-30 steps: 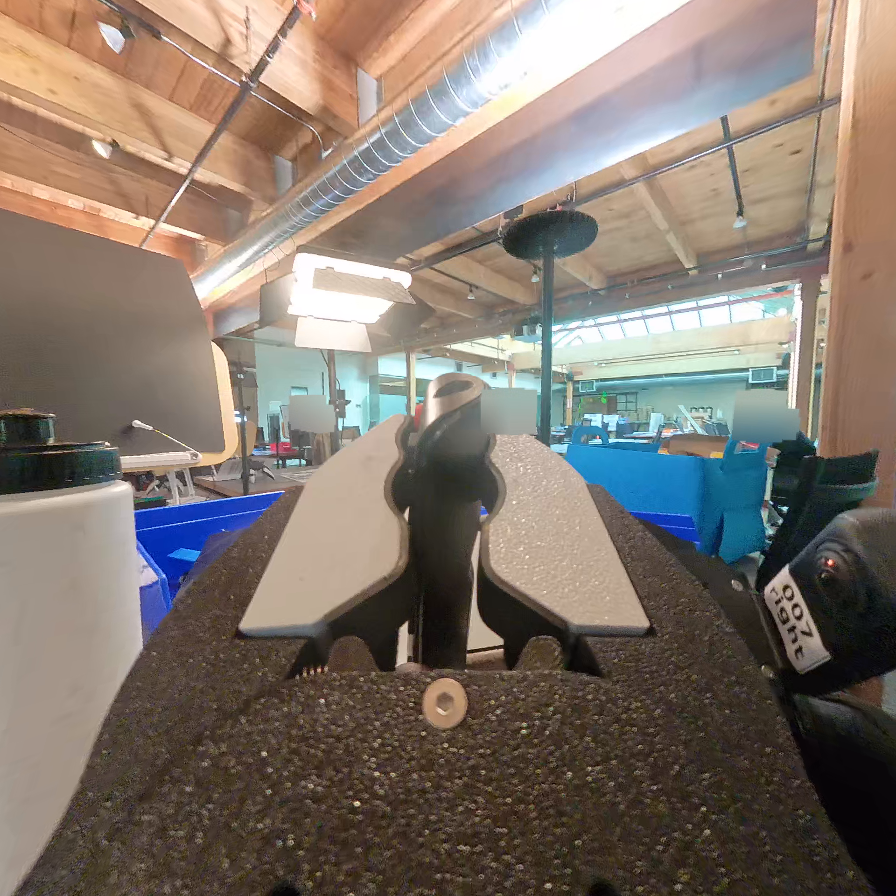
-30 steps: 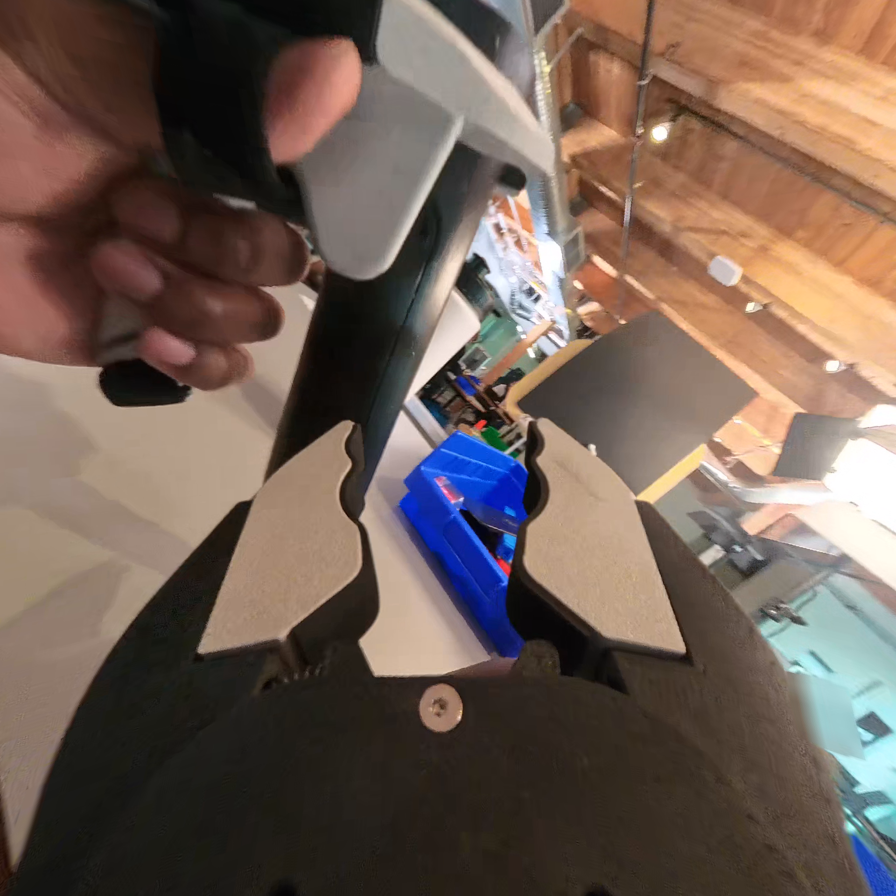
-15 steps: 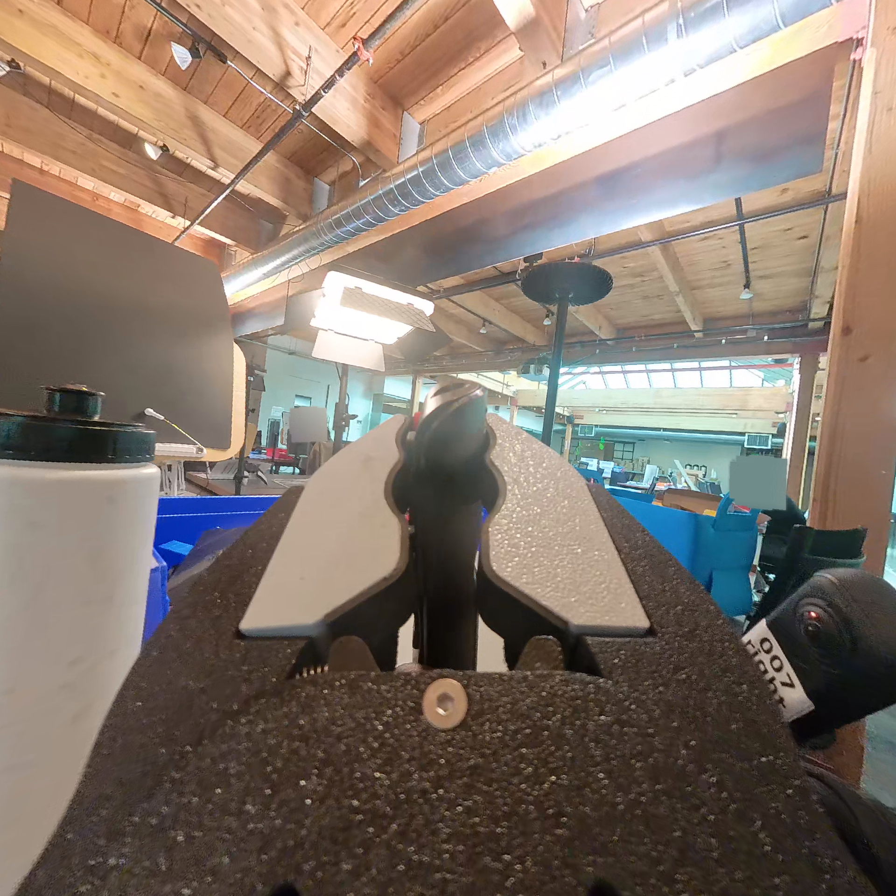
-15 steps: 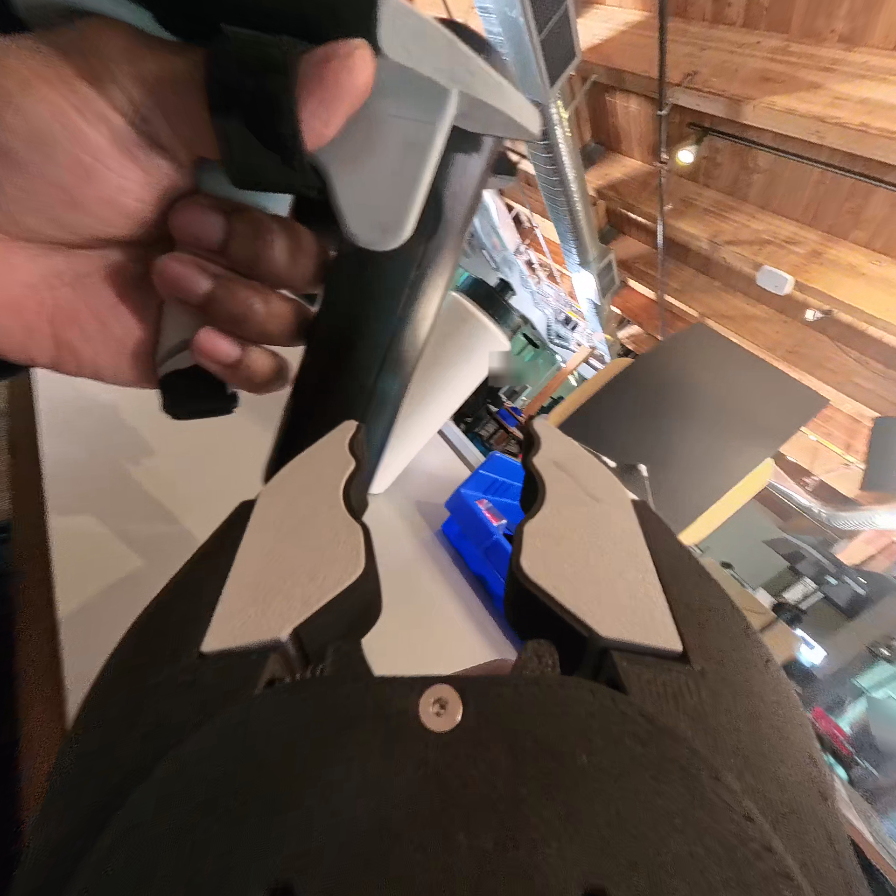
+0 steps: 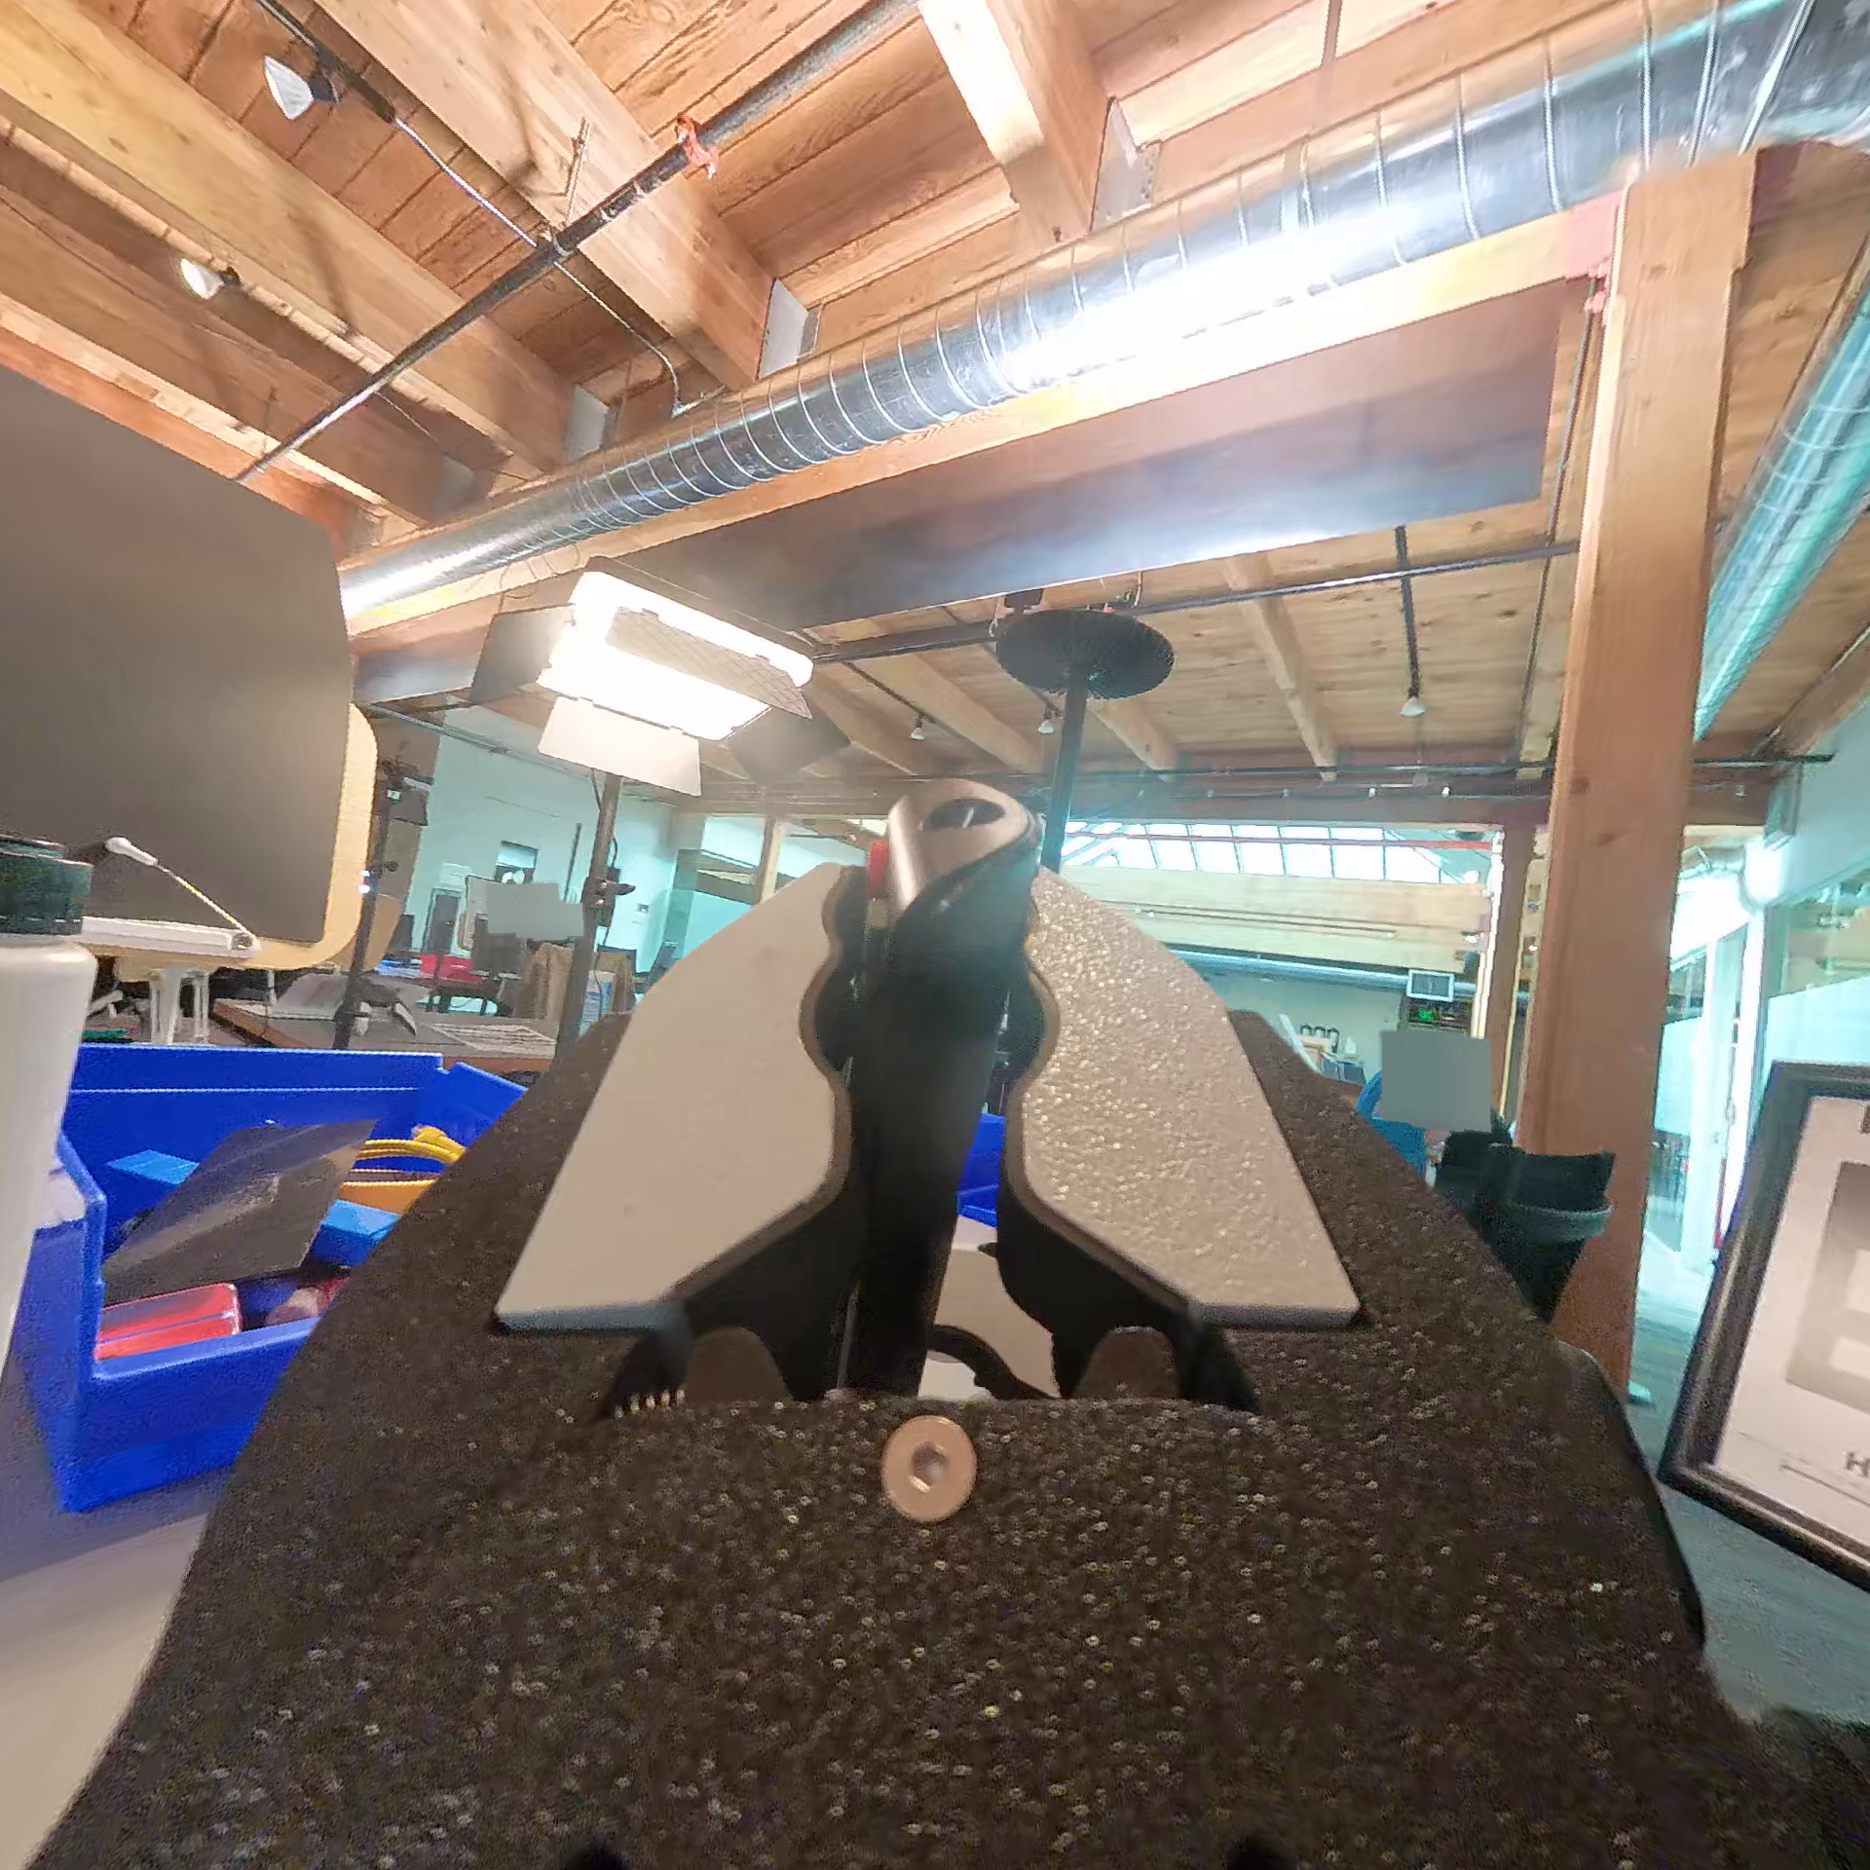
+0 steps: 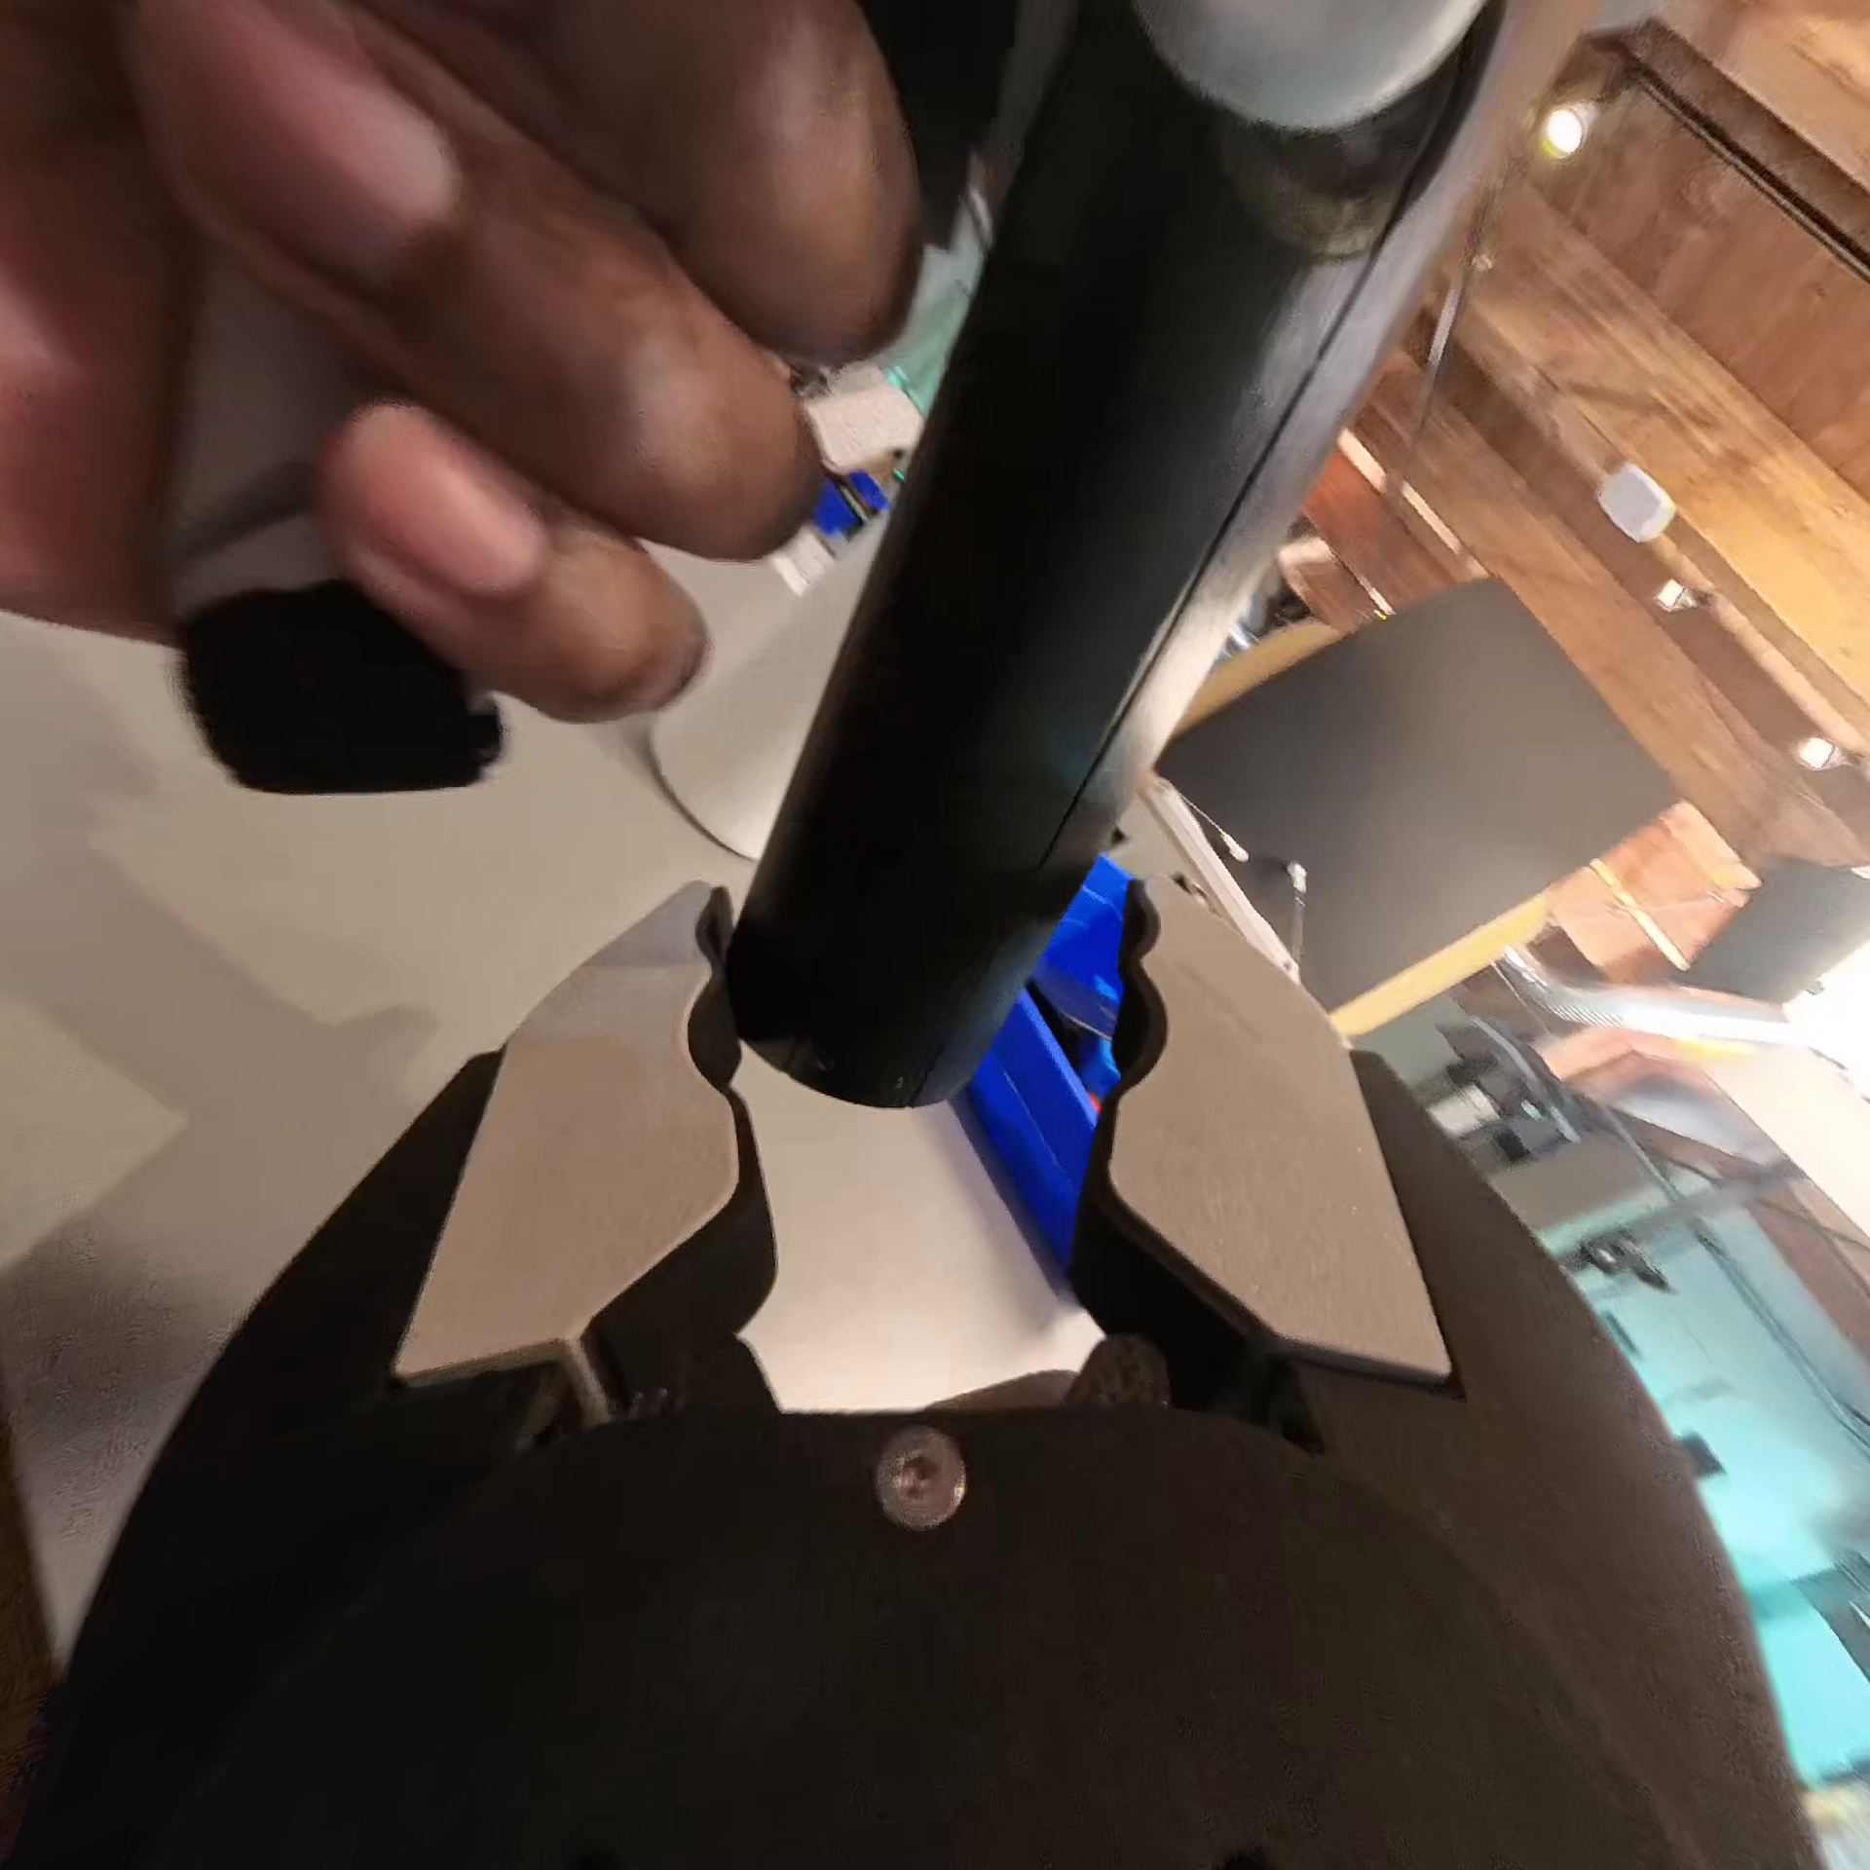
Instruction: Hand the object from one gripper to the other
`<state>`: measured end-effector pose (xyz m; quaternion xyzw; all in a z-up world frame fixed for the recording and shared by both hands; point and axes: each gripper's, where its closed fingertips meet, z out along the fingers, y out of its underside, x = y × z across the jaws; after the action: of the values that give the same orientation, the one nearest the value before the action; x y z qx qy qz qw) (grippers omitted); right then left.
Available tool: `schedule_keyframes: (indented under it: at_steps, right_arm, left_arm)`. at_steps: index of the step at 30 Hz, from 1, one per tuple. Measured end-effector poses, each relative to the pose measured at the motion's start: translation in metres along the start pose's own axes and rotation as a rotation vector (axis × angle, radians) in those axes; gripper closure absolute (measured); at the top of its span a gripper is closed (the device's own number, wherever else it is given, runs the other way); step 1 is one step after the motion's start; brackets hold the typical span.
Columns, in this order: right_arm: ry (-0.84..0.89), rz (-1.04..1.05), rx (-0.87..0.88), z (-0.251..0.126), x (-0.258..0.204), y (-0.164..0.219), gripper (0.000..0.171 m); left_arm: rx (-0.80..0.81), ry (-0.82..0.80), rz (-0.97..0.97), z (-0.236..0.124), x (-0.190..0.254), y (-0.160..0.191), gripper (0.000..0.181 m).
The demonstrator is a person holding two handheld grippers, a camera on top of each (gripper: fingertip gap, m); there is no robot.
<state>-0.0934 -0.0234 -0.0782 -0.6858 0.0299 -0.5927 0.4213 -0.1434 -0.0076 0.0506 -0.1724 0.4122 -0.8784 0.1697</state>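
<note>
Holding the black cylindrical object (image 5: 916,1022) in your left hand-held gripper (image 5: 931,911), you are partway through the hand-over: the giving side has its grip, the receiving side has not closed. In the left wrist view the two grey fingers (image 5: 698,1123) sit pressed in against the dark body from either side, and its rounded grey end with a small red mark sticks up past the fingertips. So the left hand-held gripper is clamped on the object.

In the right wrist view the object (image 6: 1052,526) hangs down as a long black tube, and its lower end sits between the tips of your right hand-held gripper (image 6: 926,997). Those jaws stand wide apart. The left-hand finger (image 6: 597,1143) looks to be touching or almost touching the tube's edge, while the other finger stands clear of it, with the blue bin (image 6: 1042,1103) showing through the gap. Your left hand (image 6: 455,334), blurred, is wrapped round the handle of the left hand-held gripper just above.

What remains, as I judge it: close the right jaws on the tube's end, then open the left ones and draw away. The tube sits off-centre toward one finger, so you would do well to centre it first. The tube looks smooth and glossy, and a grip so near its end may let it tip or slide. The white bench (image 6: 202,961) lies below.
</note>
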Motion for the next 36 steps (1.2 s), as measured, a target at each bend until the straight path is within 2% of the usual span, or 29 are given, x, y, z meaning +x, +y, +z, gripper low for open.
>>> schedule_keyframes:
  at_steps: [3, 6, 10, 12, 18, 22, 25, 31, 36]
  right_arm:
    - [0.092, 0.053, -0.019, -0.002, 0.019, 0.004, 0.103]
    - [0.111, 0.077, -0.015, -0.003, 0.022, 0.002, 0.105]
    - [0.114, 0.084, -0.030, -0.001, 0.014, 0.001, 0.105]
    - [0.115, 0.098, -0.074, 0.002, 0.014, 0.011, 0.105]
    - [0.118, 0.162, -0.135, 0.003, 0.023, 0.026, 0.111]
    - [0.057, 0.184, -0.116, 0.001, 0.024, 0.026, 0.112]
    - [-0.058, 0.274, -0.053, -0.001, 0.019, 0.017, 0.111]
    - [-0.405, 0.563, 0.080, -0.017, 0.006, -0.009, 0.109]
    - [-0.831, 0.889, 0.153, -0.040, -0.021, -0.032, 0.109]
  left_arm:
    - [0.067, -0.011, -0.032, -0.003, -0.002, -0.008, 0.156]
    - [0.103, -0.019, -0.077, -0.005, -0.002, -0.005, 0.156]
    - [0.022, 0.011, -0.163, 0.001, 0.007, 0.025, 0.156]
    - [-0.016, 0.006, -0.120, 0.002, 0.008, 0.032, 0.155]
    - [-0.093, 0.053, -0.067, 0.006, 0.013, 0.038, 0.154]
    - [-0.170, 0.169, -0.034, 0.008, 0.025, 0.038, 0.147]
    - [-0.195, 0.250, 0.025, 0.006, 0.033, 0.033, 0.137]
    - [-0.269, 0.476, 0.138, -0.011, 0.049, 0.030, 0.121]
    - [-0.368, 0.523, 0.117, -0.021, 0.034, 0.045, 0.116]
